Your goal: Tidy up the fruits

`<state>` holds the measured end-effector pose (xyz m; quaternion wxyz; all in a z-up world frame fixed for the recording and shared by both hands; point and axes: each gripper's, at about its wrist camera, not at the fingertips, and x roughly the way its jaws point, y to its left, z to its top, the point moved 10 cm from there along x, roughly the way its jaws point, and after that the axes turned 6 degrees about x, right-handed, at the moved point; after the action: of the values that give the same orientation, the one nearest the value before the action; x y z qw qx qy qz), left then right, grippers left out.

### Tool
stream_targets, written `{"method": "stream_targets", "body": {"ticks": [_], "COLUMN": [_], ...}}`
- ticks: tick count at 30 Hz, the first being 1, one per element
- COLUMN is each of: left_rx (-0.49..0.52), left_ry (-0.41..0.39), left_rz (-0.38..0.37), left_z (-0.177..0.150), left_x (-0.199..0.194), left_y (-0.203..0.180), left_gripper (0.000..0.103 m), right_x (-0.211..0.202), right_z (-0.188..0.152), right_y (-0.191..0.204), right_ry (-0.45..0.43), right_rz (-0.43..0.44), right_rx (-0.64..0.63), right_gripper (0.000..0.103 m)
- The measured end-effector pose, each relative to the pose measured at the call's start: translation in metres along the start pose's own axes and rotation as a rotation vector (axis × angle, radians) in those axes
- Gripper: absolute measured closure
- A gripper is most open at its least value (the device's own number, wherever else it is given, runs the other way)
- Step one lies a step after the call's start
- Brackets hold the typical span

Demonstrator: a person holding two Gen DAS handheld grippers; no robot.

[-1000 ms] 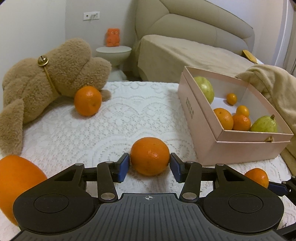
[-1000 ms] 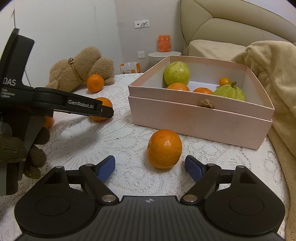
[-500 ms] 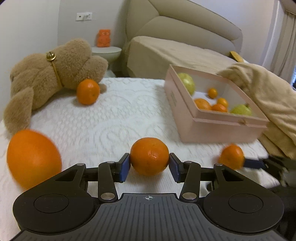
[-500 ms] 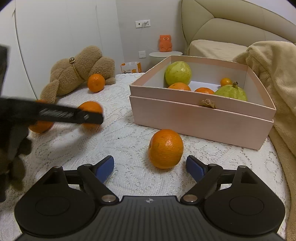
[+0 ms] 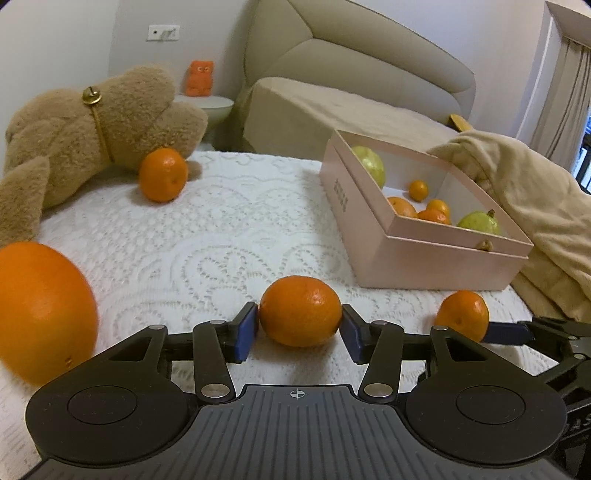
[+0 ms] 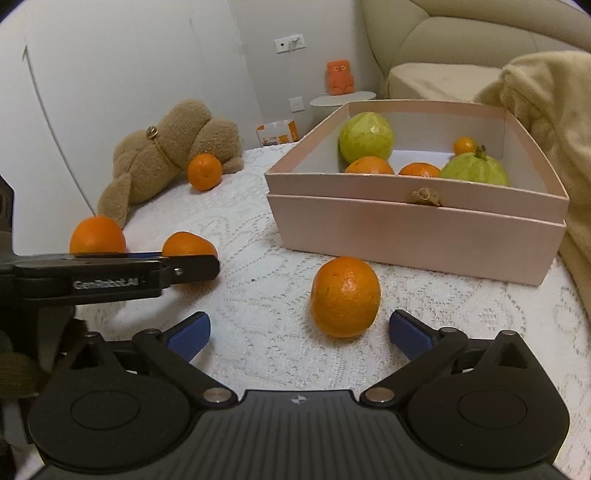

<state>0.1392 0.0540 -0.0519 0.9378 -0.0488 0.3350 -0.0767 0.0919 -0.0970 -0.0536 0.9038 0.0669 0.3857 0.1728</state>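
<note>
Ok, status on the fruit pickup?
Left gripper just opening, orange between the jaws, contact unclear. Right gripper just opened wide, second orange ahead, untouched. Path to box clear.

Both grippers are black, with blue pads, silver screws and ribbed bases above a crosshair mark.

Brown teddy bear lying on its side at far-left edge of white lace cover, gold band round its neck. Small orange figurine on round white side table behind it. 1 wall socket plate above. Beige blanket heaped on right. Beige upholstered headboard at back. Orange-and-white carton by wall.
</note>
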Motion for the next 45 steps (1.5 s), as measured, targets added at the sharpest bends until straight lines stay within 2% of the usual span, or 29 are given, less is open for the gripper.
{"method": "stream_targets", "body": {"ticks": [3, 6, 9, 12, 17, 21, 25, 31, 38, 41, 45], "left_rx": [0.013, 0.038, 0.067, 0.058, 0.009, -0.001, -0.021, -0.004, -0.001, 0.005, 0.012], "left_ry": [-0.004, -0.007, 0.002, 0.017, 0.017, 0.009, -0.001, -0.021, -0.016, -0.016, -0.015], "left_rz": [-0.015, -0.015, -0.006, -0.011, -0.047, -0.049, -0.048, -0.025, -0.020, -0.017, -0.010], "left_z": [-0.001, -0.003, -0.007, -0.012, -0.025, -0.030, -0.029, -0.031, -0.031, -0.031, -0.031], "left_x": [0.001, -0.001, -0.005, -0.014, -0.031, -0.035, -0.034, -0.034, -0.034, -0.034, -0.034], "left_y": [-0.001, -0.003, -0.005, -0.007, -0.011, -0.013, -0.012, -0.014, -0.015, -0.015, -0.016], "left_gripper": [0.051, 0.052, 0.052, 0.052, 0.053, 0.053, 0.053, 0.053, 0.052, 0.052, 0.052], "right_x": [-0.002, -0.001, -0.003, -0.011, -0.022, -0.022, -0.030, -0.040, -0.057, -0.061, -0.062], "right_z": [-0.001, -0.004, -0.004, 0.004, 0.022, 0.021, 0.015, 0.017, 0.015, 0.012, 0.010], "right_y": [0.000, 0.005, 0.007, 0.003, -0.010, -0.030, -0.038, -0.046, -0.068, -0.069, -0.052], "right_ry": [-0.001, 0.023, 0.034, -0.003, -0.083, -0.072, -0.056, -0.077, -0.102, -0.107, -0.112], "right_rz": [0.009, -0.013, -0.041, -0.074, -0.203, -0.334, -0.304, -0.321, -0.299, -0.257, -0.157], "right_rx": [0.032, -0.035, -0.043, -0.023, -0.041, -0.085, -0.051, -0.040, 0.048, 0.060, 0.036], "right_gripper": [0.000, 0.000, 0.001, 0.003, 0.003, 0.005, 0.005, 0.005, 0.005, 0.005, 0.005]}}
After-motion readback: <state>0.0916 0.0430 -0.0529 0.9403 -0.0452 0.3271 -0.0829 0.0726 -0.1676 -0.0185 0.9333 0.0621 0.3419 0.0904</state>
